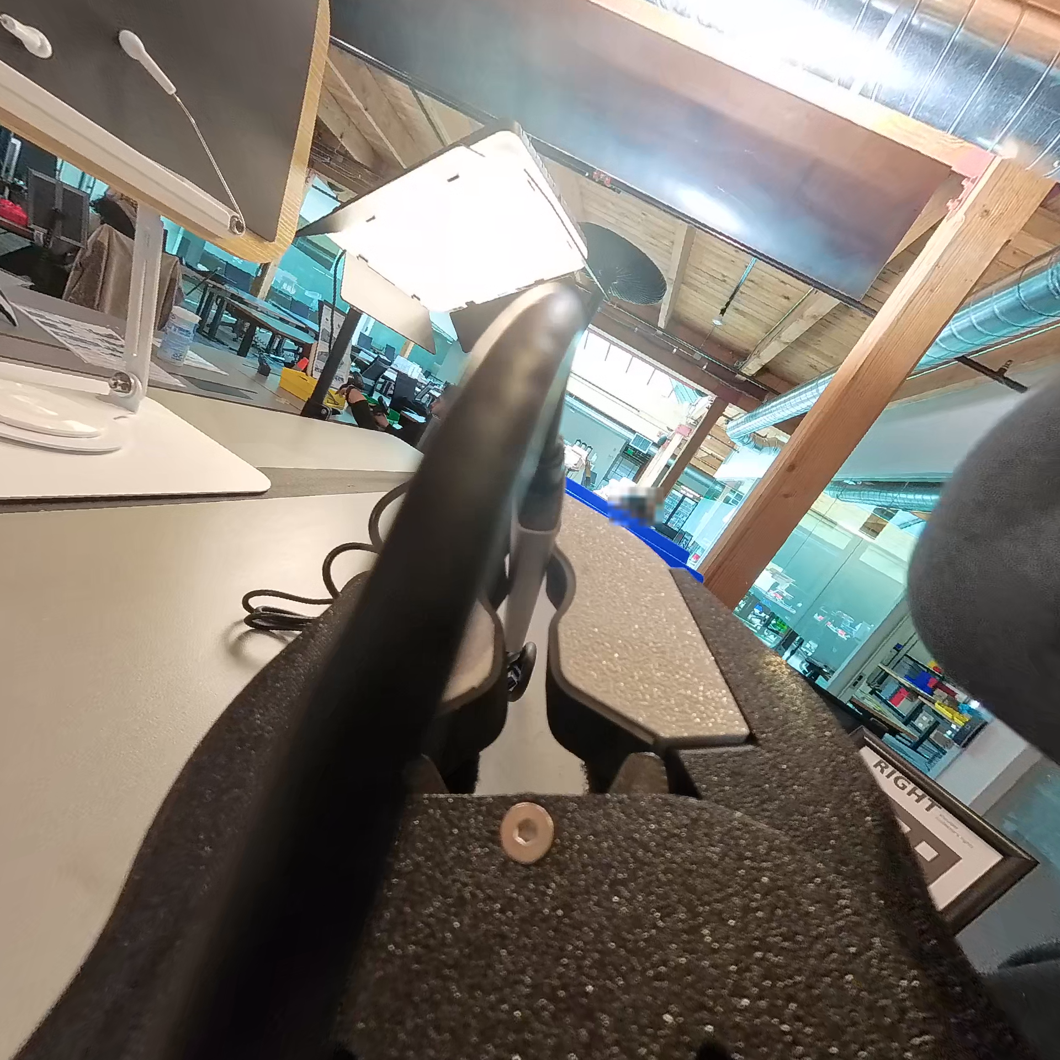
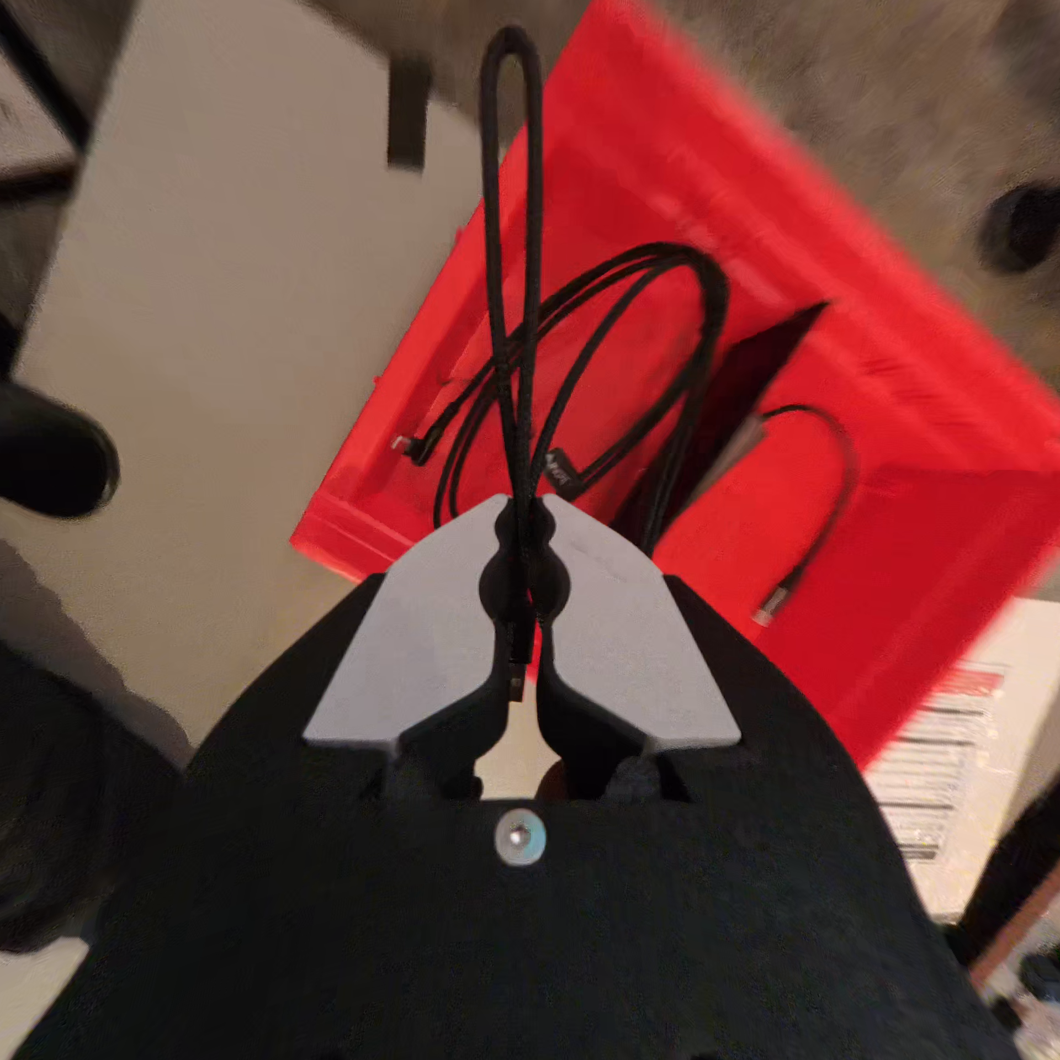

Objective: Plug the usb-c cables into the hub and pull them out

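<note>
In the left wrist view my left gripper points up over the table and is shut on a slim grey hub. The hub's black cable stub leaves its far end. A wide, dark, blurred shape hides the left finger. In the right wrist view my right gripper is shut on a black braided cable folded double. The cable's loop sticks out past the tips and its plug lies between the fingers. This gripper hangs over a red bin that holds more black cables.
The red bin also holds a grey adapter on a short lead and a flat black item. A black cable lies on the grey table. A white stand base, a lit lamp panel and a wooden post are around. Left tips to right tips: about 45 centimeters.
</note>
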{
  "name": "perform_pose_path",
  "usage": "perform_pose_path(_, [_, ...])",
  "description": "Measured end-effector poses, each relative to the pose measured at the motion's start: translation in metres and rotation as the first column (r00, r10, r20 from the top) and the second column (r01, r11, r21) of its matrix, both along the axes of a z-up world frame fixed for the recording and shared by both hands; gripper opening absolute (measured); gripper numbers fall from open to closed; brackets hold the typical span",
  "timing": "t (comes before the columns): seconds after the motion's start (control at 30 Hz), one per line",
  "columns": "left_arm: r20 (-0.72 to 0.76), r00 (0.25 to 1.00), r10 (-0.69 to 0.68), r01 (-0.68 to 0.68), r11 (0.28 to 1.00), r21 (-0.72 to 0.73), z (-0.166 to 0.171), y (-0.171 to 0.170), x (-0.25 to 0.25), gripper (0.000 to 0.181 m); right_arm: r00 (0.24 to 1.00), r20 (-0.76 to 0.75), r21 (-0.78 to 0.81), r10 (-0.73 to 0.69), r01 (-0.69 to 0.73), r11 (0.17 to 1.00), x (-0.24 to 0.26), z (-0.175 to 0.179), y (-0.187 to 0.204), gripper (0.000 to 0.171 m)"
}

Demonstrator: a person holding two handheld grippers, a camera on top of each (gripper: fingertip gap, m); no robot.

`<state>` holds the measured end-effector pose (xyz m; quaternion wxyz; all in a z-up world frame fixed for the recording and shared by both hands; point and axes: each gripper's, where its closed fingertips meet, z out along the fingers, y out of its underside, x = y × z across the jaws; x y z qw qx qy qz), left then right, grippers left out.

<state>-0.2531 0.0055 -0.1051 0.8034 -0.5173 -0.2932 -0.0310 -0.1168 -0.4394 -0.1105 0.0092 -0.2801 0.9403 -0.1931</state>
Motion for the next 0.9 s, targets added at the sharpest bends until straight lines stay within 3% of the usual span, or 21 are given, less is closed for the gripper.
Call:
perform_pose_path(0.13, [-0.001, 1.000, 0.001, -0.001, 1.000, -0.001, 0.000, 0.000, 0.000, 0.007, 0.992, 0.047, -0.318, -0.115, 0.123, 0.940, -0.029, 0.099, 0.013, 0.005])
perform_pose_path(0.27, [-0.004, 1.000, 0.002, -0.002, 1.000, -0.003, 0.000, 0.000, 0.000, 0.008, 0.970, 0.097, -0.521, -0.223, 0.240, 0.819, -0.058, 0.187, 0.061, 0.005])
perform_pose_path(0.33, [-0.006, 1.000, 0.001, -0.001, 1.000, -0.002, 0.000, 0.000, 0.001, 0.008, 0.954, 0.115, -0.566, -0.277, 0.292, 0.771, -0.072, 0.217, 0.098, 0.005])
perform_pose_path(0.43, [-0.010, 1.000, 0.003, -0.003, 1.000, -0.001, 0.001, -0.001, 0.001, 0.007, 0.916, 0.116, -0.589, -0.384, 0.375, 0.716, -0.095, 0.233, 0.167, 0.005])
perform_pose_path(0.53, [-0.016, 1.000, -0.003, 0.003, 1.000, -0.004, 0.001, 0.000, 0.002, 0.007, 0.832, 0.119, -0.580, -0.542, 0.501, 0.643, -0.125, 0.222, 0.251, 0.005])
perform_pose_path(0.63, [-0.020, 1.000, -0.003, 0.003, 1.000, -0.003, 0.002, 0.000, 0.003, 0.008, 0.692, 0.160, -0.539, -0.704, 0.658, 0.525, -0.152, 0.188, 0.346, 0.005])
perform_pose_path(0.8, [-0.028, 0.999, 0.036, -0.036, 0.999, -0.006, 0.002, -0.007, 0.000, 0.007, 0.391, 0.244, -0.422, -0.887, 0.867, 0.266, -0.161, 0.101, 0.501, 0.004])
perform_pose_path(0.9, [-0.029, 0.998, 0.054, -0.054, 0.999, -0.007, 0.002, -0.009, -0.001, 0.006, 0.230, 0.266, -0.341, -0.936, 0.931, 0.131, -0.143, 0.042, 0.572, 0.005])
